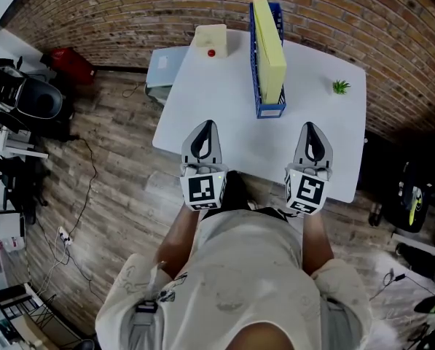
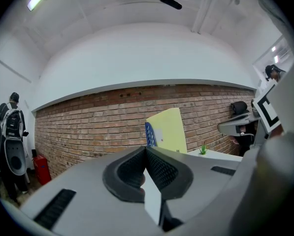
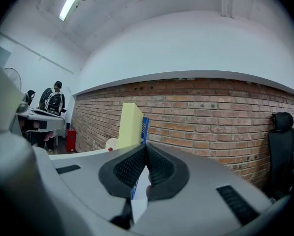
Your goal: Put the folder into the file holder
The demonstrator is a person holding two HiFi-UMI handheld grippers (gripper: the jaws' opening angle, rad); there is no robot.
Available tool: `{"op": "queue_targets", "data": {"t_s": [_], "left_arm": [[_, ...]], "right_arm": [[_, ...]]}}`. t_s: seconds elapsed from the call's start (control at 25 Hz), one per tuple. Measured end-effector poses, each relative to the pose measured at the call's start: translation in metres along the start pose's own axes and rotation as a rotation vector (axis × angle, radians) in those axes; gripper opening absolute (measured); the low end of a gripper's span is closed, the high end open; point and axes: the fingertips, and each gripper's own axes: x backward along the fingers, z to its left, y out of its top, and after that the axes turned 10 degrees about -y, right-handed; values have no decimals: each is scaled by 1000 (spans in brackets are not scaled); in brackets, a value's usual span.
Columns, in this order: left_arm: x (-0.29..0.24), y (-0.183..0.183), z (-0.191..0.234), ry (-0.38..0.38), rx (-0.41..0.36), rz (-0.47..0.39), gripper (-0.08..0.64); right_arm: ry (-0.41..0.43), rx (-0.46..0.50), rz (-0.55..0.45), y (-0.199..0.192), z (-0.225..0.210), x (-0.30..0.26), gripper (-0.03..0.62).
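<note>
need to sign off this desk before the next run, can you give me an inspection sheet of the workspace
surface: white table
job's things: yellow folder stands upright in the blue file holder, toward the far side
clutter: small green plant at the far right; beige box with a red knob at the far left
grippers: left gripper and right gripper both shut, empty, at the near table edge
cables: cable trails over the floor on the left
surroundings: brick wall, wooden floor
</note>
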Motion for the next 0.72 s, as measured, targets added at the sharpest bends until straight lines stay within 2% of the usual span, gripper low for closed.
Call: {"op": "queue_targets", "data": {"t_s": [0.72], "left_arm": [[2,0,-4,4,-8,12,8]], "right_arm": [[9,-11,1,1,0,-1,20]]}}
